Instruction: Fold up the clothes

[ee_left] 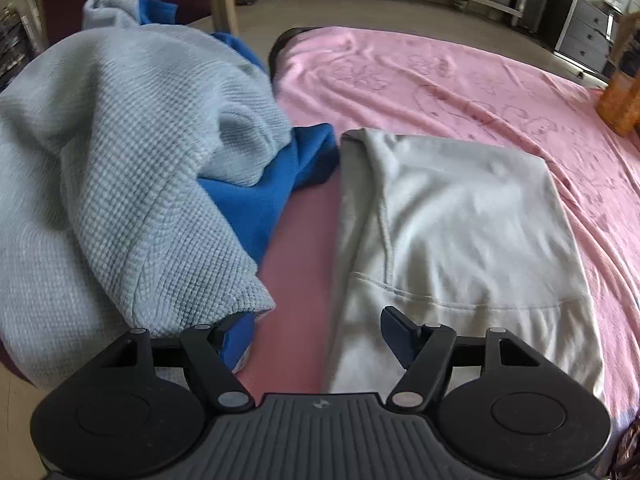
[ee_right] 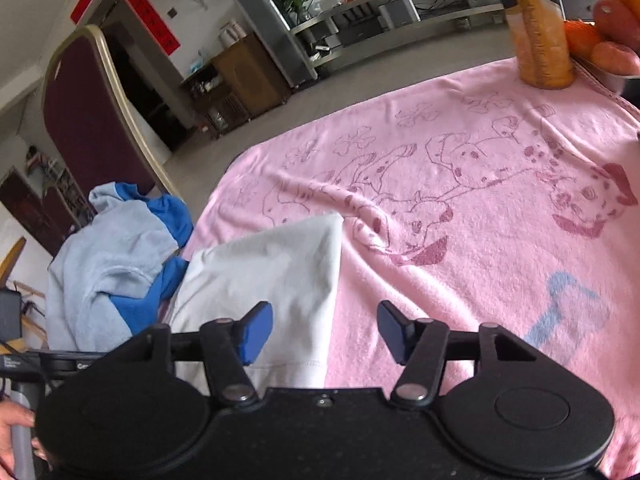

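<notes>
A folded white hoodie [ee_left: 452, 232] lies flat on the pink blanket [ee_left: 460, 76], drawstring and pocket seam showing. Left of it is a heap made of a light blue waffle-knit garment [ee_left: 120, 180] over a bright blue one [ee_left: 256, 204]. My left gripper [ee_left: 310, 336] hovers open above the hoodie's near left edge; its left finger is partly hidden behind the light blue cloth, and nothing is between the fingers. In the right wrist view, my right gripper [ee_right: 325, 332] is open over the hoodie's [ee_right: 272, 276] right edge, gripping nothing. The heap [ee_right: 108, 264] sits to the left there.
A maroon chair [ee_right: 80, 120] stands behind the heap. An orange woven holder [ee_right: 540, 32] and a bowl of fruit [ee_right: 612, 40] sit at the blanket's [ee_right: 460, 232] far right corner. Shelves and cabinets line the far wall. A person's hand [ee_right: 12, 432] shows at the lower left.
</notes>
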Demonstrator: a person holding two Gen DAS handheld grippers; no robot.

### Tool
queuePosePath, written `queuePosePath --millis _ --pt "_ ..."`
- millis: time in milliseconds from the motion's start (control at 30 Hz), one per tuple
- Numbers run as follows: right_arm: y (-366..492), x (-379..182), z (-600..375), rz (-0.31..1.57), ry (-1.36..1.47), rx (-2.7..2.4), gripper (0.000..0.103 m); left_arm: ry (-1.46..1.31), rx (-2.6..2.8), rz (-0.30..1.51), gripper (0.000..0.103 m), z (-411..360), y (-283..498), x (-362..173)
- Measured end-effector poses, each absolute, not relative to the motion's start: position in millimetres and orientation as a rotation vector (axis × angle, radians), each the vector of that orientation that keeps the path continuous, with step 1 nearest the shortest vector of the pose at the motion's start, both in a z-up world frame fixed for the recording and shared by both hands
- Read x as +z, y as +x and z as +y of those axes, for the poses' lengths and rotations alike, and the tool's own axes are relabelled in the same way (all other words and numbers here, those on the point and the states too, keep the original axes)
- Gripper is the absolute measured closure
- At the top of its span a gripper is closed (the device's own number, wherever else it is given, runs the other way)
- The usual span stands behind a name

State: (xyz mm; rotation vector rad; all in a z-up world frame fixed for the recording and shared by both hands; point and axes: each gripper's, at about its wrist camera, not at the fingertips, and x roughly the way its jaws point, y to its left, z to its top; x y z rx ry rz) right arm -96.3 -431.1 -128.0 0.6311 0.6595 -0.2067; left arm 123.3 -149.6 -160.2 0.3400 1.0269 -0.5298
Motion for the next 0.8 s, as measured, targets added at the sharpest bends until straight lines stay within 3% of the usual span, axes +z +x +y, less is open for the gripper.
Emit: queuePosePath --millis 367,467,600,700,800 --pt "-73 -135 -445 0.757 0.732 -0.084 0.047 0.288 -0.624 1.134 0.028 -153 141 -155" --pt "-65 -147 -449 0.792 0.798 -0.046 0.047 0.259 -0.649 1.194 0.031 -155 150 -161" --pt "-60 -161 -455 0.822 0.857 -0.026 0.071 0.233 -0.68 1.244 0.043 -155 151 -166" --pt "-61 -168 -463 0.818 0.92 -0.012 0.074 0.214 -0.702 1.281 0.053 -155 150 -169" --pt "-63 -174 -476 0.812 0.98 -0.027 0.074 0.221 -0.692 1.304 0.055 -154 150 -172"
